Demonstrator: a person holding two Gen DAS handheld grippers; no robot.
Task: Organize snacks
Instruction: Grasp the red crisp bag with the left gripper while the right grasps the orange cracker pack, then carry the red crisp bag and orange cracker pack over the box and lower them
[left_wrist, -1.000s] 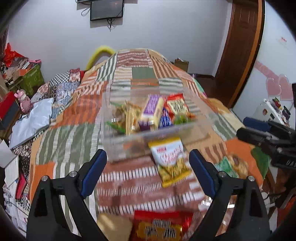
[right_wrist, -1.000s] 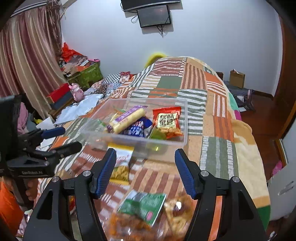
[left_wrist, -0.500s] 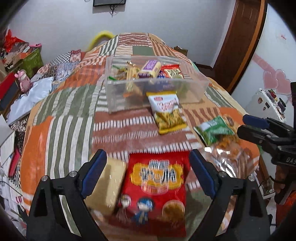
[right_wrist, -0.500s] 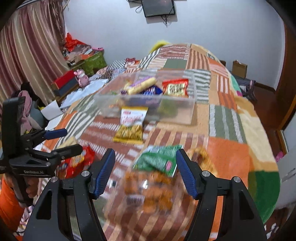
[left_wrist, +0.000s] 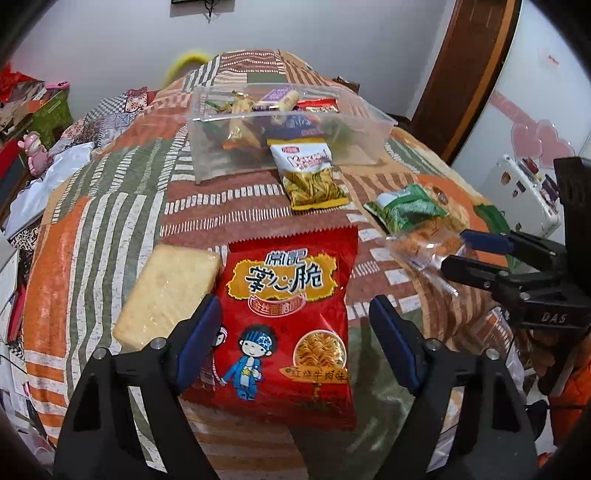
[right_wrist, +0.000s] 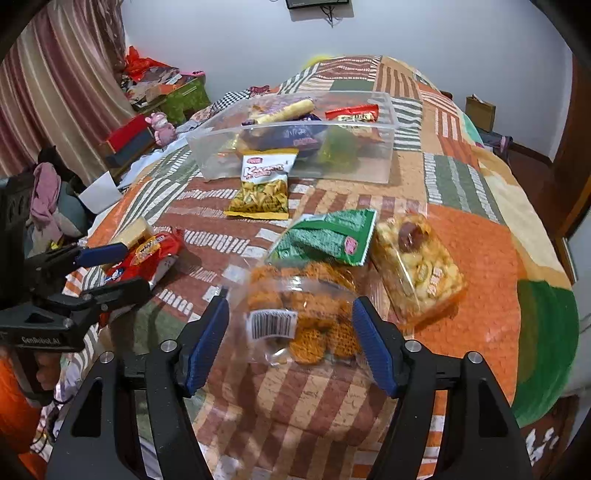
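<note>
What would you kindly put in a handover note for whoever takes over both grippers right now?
Left gripper: open, straddling the red noodle-snack bag; wrapped cracker block beside it.
Right gripper: open around the clear bag of orange snacks.
Done: several snacks already in the clear plastic bin.
Left on the quilt: yellow chip bag, green packet, clear tray of biscuits, plus the above.

left tool (left_wrist: 295, 338) open, right tool (right_wrist: 290, 341) open
</note>
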